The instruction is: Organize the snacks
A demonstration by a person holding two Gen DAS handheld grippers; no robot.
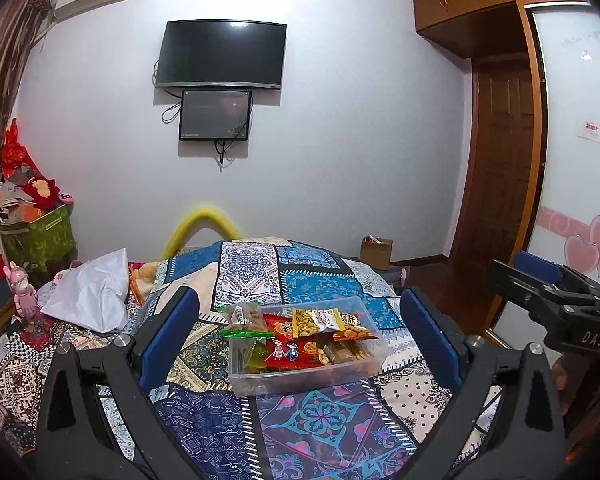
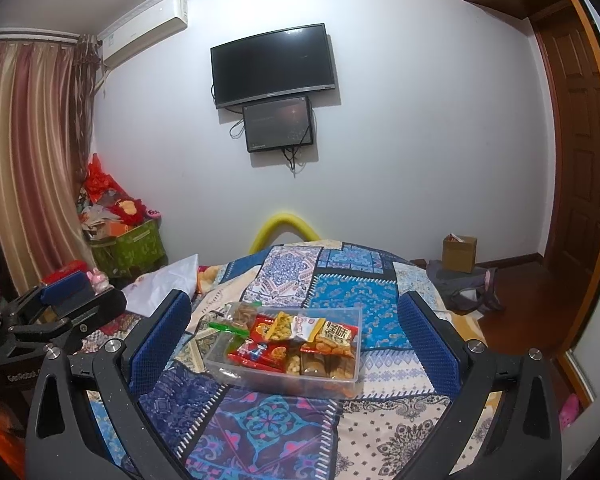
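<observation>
A clear plastic box (image 1: 352,378) (image 2: 276,378) sits on the patterned bedspread (image 1: 316,424) (image 2: 260,432), filled with several snack packets: red ones (image 1: 288,354) (image 2: 260,350), a yellow one (image 1: 312,322) (image 2: 284,328), an orange one (image 2: 338,340). A green-edged packet (image 1: 242,322) (image 2: 236,318) hangs over the box's left rim. My left gripper (image 1: 300,332) is open and empty, held back from the box and framing it. My right gripper (image 2: 296,336) is open and empty, likewise framing the box. Each gripper shows at the edge of the other's view (image 1: 540,292) (image 2: 66,300).
A white plastic bag (image 1: 90,294) (image 2: 164,284) lies on the bed's left side. A green bin of clutter (image 1: 40,232) (image 2: 128,244) stands by the curtain. A cardboard box (image 1: 376,250) (image 2: 460,252) sits on the wooden floor right of the bed. A TV (image 1: 222,54) hangs on the wall.
</observation>
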